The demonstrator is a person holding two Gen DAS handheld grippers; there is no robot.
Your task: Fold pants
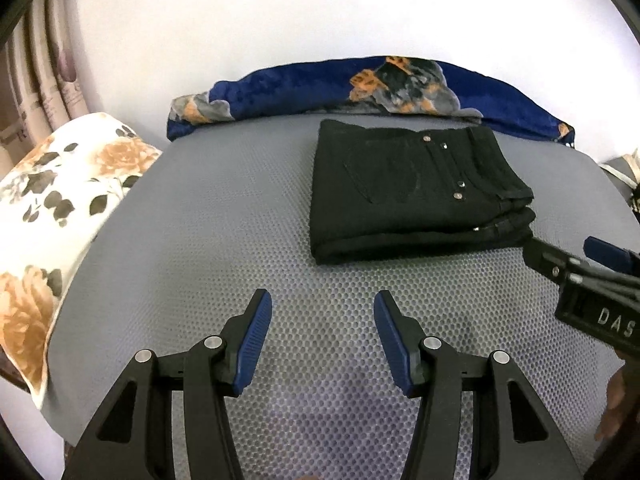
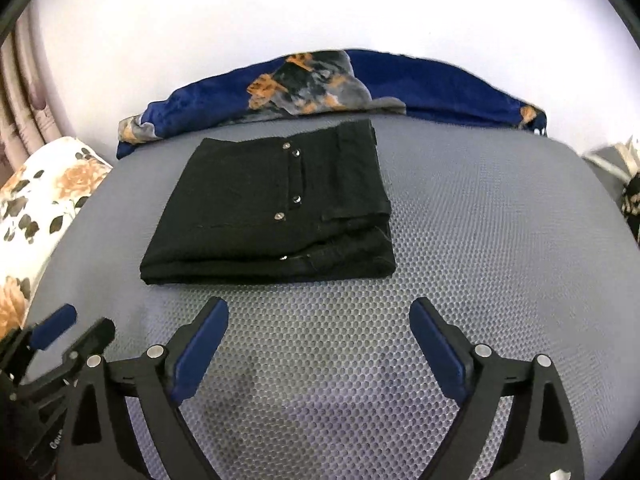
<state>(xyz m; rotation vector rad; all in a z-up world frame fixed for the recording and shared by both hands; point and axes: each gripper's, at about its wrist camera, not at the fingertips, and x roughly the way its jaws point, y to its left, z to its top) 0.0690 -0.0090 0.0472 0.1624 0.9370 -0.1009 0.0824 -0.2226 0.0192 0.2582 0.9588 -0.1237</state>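
**A:** Where are the black jeans [image 2: 272,204] right now?

**B:** On the grey honeycomb-textured mat [image 2: 460,220], folded into a compact stack of layers, with the blue floral blanket [image 2: 420,80] just behind them. Taking the jeans as the landmark: the floral pillow [image 1: 52,200] lies well off to their left, and both grippers hover on the near side of the stack, above bare mat.

**A:** Is either gripper holding them?

**B:** No. The right gripper [image 2: 319,308] has its pads spread wide with nothing between them. It sits just short of the near folded edge, not touching. The left gripper [image 1: 323,300] is also parted, though less widely, and empty — it is further to the near left of the jeans.

**A:** So the fold looks finished?

**B:** I'd judge so. The waistband and rivets face up on the right end, and the edges line up fairly squarely.

**A:** How would the stack handle if it needs moving?

**B:** It looks like denim: fairly heavy, soft, but stiffer than thin cloth, so the layers should hold their shape. The risk is the stack sliding apart if only the top layer is pinched. Better to grip the near folded edge through all layers — one gripper near each corner — and avoid the bulky waistband end, where the thickness may exceed the jaws.
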